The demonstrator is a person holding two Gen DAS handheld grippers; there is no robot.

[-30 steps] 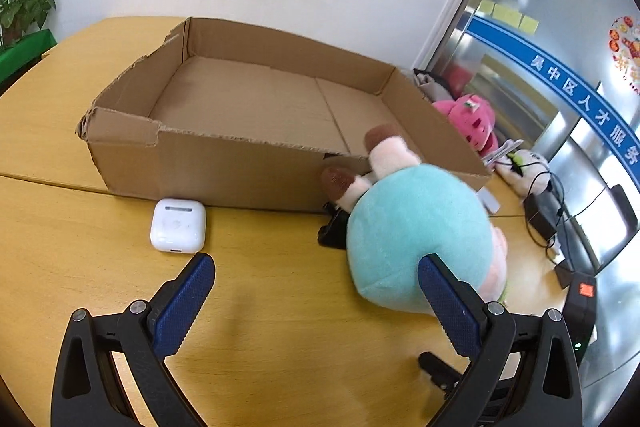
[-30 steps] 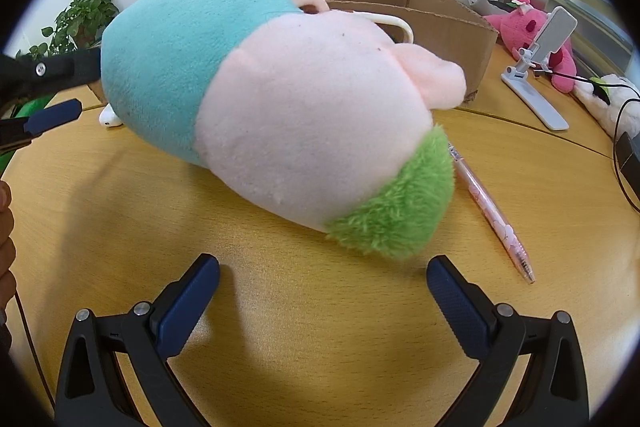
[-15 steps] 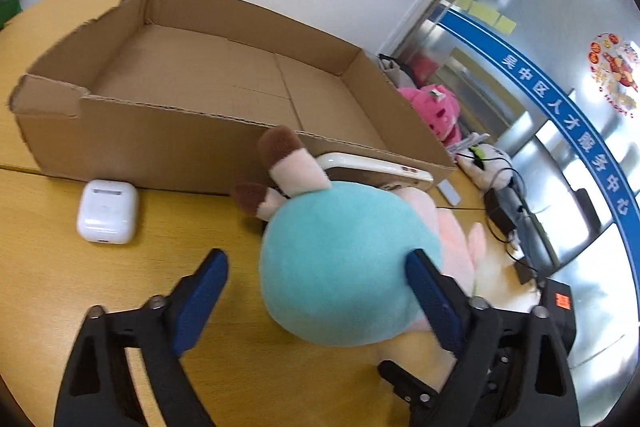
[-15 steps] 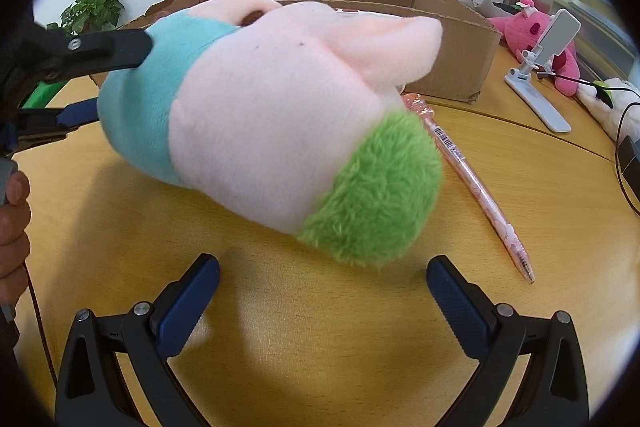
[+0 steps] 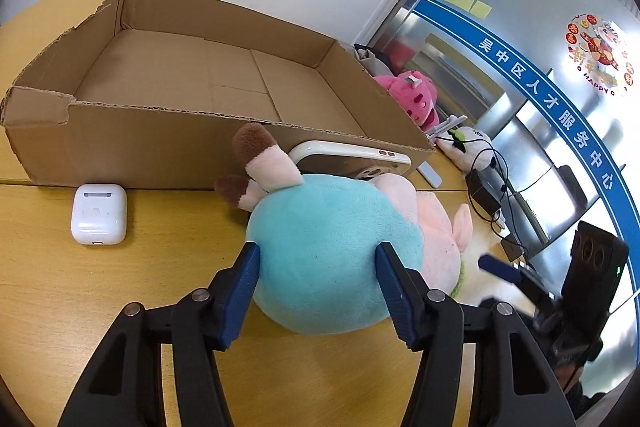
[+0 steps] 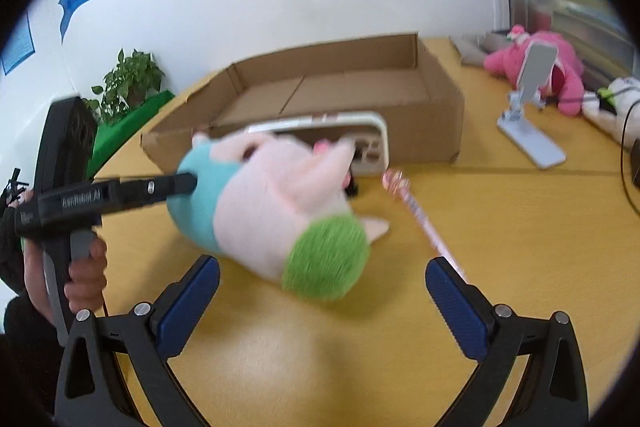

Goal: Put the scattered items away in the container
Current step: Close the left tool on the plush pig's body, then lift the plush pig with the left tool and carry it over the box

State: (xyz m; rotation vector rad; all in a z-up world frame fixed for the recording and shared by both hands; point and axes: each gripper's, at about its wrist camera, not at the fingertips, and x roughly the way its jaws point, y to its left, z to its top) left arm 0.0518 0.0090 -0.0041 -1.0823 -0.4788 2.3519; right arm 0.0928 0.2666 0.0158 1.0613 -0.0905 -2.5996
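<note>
My left gripper (image 5: 318,259) is shut on the teal rear of a plush pig (image 5: 320,251), which lies on the wooden table; in the right wrist view the pig (image 6: 276,211) shows its pink body and green end. My right gripper (image 6: 320,283) is open and empty, just in front of the pig's green end. The open cardboard box (image 5: 120,135) (image 6: 436,123) stands behind it. A white phone (image 5: 352,157) (image 6: 328,125) leans against the box's front wall. A white earbuds case (image 5: 98,215) lies left of the pig. A pink pen (image 6: 416,211) lies to its right.
A pink plush toy (image 5: 412,97) (image 6: 560,67), a white phone stand (image 6: 528,115), a white plush and black cables (image 5: 484,187) sit at the table's right. A potted plant (image 6: 128,83) stands beyond the table's left end.
My left gripper moved in and closed on the pig's teal rear. My right gripper pulled back and away from the pig, still open; its view is motion-blurred.
</note>
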